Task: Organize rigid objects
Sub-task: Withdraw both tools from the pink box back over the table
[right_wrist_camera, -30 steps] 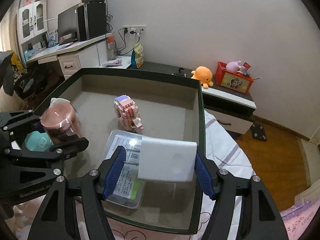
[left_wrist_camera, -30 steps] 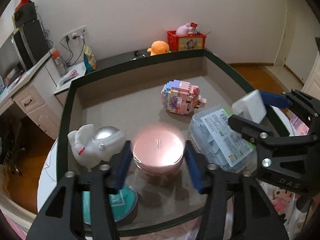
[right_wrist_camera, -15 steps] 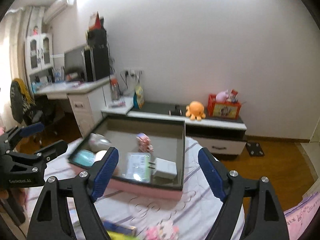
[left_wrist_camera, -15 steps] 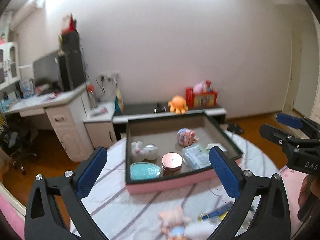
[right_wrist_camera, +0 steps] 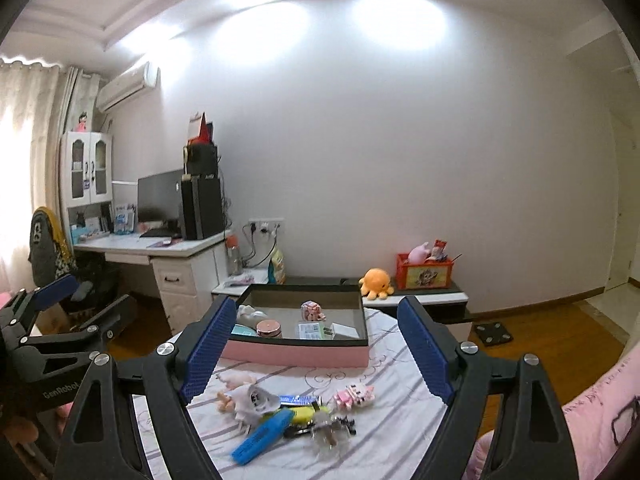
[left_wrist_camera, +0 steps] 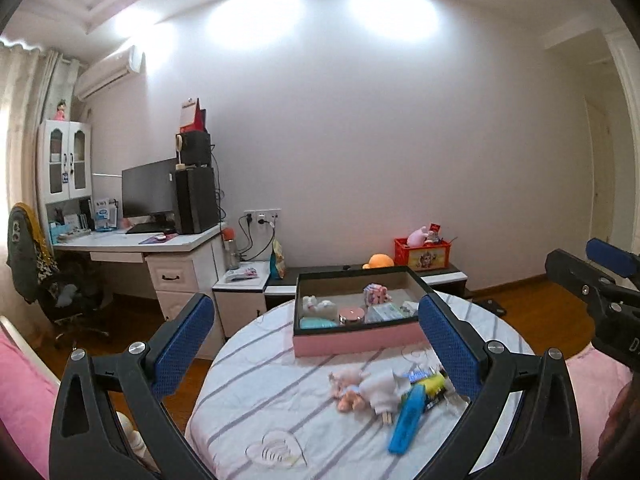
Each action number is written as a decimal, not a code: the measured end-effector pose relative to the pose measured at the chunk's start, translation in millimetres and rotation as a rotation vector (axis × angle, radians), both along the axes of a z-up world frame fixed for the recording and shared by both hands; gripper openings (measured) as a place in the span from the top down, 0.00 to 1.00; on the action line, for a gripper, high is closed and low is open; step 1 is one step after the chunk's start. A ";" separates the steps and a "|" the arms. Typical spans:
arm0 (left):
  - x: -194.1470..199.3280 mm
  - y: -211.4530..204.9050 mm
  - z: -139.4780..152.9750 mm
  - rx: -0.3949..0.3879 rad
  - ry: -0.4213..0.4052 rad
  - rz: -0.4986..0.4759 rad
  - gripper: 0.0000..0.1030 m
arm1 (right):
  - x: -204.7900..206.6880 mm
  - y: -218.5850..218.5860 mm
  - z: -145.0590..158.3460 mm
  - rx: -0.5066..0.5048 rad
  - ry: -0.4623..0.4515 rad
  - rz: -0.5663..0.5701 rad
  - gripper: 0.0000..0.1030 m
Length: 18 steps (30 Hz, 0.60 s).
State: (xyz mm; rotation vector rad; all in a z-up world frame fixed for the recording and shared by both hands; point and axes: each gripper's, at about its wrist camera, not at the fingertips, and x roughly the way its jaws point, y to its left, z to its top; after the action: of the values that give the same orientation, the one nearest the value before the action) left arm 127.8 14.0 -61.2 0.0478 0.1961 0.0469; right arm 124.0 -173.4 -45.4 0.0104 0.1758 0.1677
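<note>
The pink-sided tray [right_wrist_camera: 296, 354] sits at the round worktop's [right_wrist_camera: 380, 440] far edge, with loose toys nearer. Left tongs [left_wrist_camera: 316, 350] and right tongs [right_wrist_camera: 316, 350] gape wide, empty, touching nothing.

the right tool [right_wrist_camera: 316, 344] hangs above the near edge of the round desk [right_wrist_camera: 384, 432], its blue pads wide apart with nothing between them. toward the desk's far edge sits a pink tray [right_wrist_camera: 296, 354] holding a pink round tin [right_wrist_camera: 269, 328], a block figure [right_wrist_camera: 313, 310], a clear labelled box [right_wrist_camera: 314, 330] and a white toy [right_wrist_camera: 248, 313]. near the front edge lie a doll [right_wrist_camera: 244, 396], a blue marker [right_wrist_camera: 262, 434] and a pink block pig [right_wrist_camera: 354, 395]. the left tool [right_wrist_camera: 72, 308] shows at the left, its pads apart.
</note>
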 end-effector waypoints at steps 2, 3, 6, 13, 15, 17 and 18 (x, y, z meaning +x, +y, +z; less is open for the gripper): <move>-9.1 0.3 0.5 0.004 0.000 -0.003 0.00 | -11.9 1.0 -0.8 -0.003 -0.007 -0.013 0.18; -14.4 -0.3 0.6 0.005 -0.010 0.002 0.00 | -17.1 1.7 -1.3 -0.006 -0.014 -0.017 0.18; -30.4 -1.9 1.7 0.005 -0.029 0.003 0.00 | -25.8 2.1 -0.7 -0.004 -0.013 -0.027 0.18; -45.3 -1.4 6.6 0.008 -0.048 -0.001 0.00 | -33.4 -0.2 -3.7 0.004 -0.004 -0.031 0.18; -46.4 -0.5 6.9 0.007 -0.048 0.001 0.00 | -34.3 -1.2 -3.4 0.007 -0.003 -0.032 0.18; -46.3 1.1 5.9 0.005 -0.045 0.004 0.00 | -37.3 -2.0 -4.3 0.006 -0.003 -0.034 0.18; -46.3 1.0 5.5 0.007 -0.042 0.005 0.00 | -36.9 -2.9 -4.2 0.006 -0.005 -0.036 0.18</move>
State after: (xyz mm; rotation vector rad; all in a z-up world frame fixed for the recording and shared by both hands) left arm 81.4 15.0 -55.7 0.0528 0.1543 0.0538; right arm 87.1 -176.3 -49.6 0.0193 0.1702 0.1322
